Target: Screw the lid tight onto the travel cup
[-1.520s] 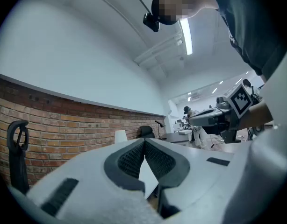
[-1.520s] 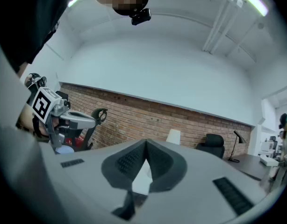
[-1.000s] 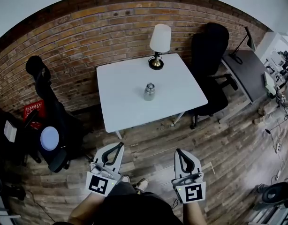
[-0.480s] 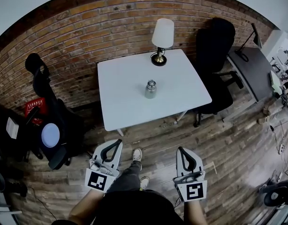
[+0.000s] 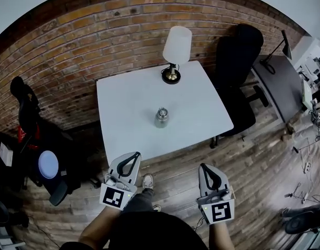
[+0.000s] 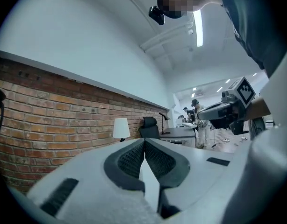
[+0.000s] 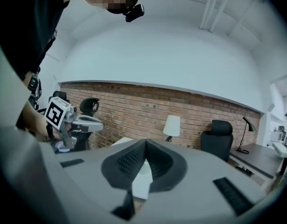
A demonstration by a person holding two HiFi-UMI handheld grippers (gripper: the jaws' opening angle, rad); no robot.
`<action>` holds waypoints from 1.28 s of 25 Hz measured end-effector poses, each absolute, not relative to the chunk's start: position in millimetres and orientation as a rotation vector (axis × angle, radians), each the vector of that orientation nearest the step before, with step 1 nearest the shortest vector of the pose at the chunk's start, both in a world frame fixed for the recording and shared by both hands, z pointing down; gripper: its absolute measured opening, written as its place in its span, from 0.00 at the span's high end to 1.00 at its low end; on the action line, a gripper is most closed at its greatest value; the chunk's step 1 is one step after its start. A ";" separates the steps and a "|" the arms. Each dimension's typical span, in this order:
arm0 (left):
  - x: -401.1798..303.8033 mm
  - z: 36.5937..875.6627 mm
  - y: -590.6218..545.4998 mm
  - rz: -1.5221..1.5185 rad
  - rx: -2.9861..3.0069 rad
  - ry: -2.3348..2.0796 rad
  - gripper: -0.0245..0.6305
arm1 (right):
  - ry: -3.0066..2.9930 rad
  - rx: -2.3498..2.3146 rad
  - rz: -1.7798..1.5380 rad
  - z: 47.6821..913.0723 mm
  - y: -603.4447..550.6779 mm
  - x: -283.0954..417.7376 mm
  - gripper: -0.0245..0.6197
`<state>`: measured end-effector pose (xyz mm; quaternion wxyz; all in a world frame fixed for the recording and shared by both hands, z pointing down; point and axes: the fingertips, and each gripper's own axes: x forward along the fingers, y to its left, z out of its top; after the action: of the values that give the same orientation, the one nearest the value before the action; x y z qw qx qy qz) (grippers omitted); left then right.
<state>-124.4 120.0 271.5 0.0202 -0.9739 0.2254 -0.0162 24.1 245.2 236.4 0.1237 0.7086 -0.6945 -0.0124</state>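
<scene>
A: Tool state?
B: Left tool (image 5: 134, 156): jaws pressed together, nothing between them. Right tool (image 5: 205, 168): same, closed tip to tip, empty.
A: Where are they?
B: Head view, lower part of the frame. The left one is lower left of centre, the right one lower right of centre. Both are over the wooden floor (image 5: 264, 155) with tips aimed toward the desk (image 5: 128, 98). The left tips line up with the desk's near edge in the frame; can't tell if they touch. The right tips are short of it.
A: Cup?
B: Travel cup (image 5: 161, 117) is at the centre of the frame. It stands upright near the middle of the desk, slightly toward the near edge and well apart from both tools. Metallic body, lid (image 5: 162, 110) on top. Too small to tell whether the lid is seated tight.
A: Anything else on the desk?
B: Lamp (image 5: 174, 51) with a white shade, far edge, upper centre, well apart from the cup.
A: Surroundings?
B: Brick wall (image 5: 71, 51) behind the desk. Black office chair (image 5: 238, 56) just beside the desk's right side, upper right. A shoe (image 5: 147, 181) is on the floor between the two tools. Each gripper view shows the lamp and the chair past its closed jaws.
</scene>
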 end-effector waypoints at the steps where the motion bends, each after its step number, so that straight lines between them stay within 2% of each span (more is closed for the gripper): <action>1: -119.3 273.3 107.4 -0.053 -3.032 0.697 0.93 | -2.020 2.059 -0.031 234.1 232.7 28.0 0.94; 12: -64.6 280.5 0.9 -0.059 -3.074 0.601 0.93 | -1.957 2.053 -0.055 213.6 138.5 66.4 0.94; 24: -28.4 294.9 -5.7 -0.083 -3.096 0.699 0.92 | -2.131 1.890 0.023 245.8 83.9 102.4 0.94; 32: -14.6 350.1 -17.1 -0.230 -3.111 0.784 0.92 | -2.215 1.774 0.047 267.5 50.2 116.9 0.94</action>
<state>-14.6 -17.1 350.1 -0.0376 -0.9665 0.2437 -0.0713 116.9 50.2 267.5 0.1511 0.6178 -0.7715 0.0164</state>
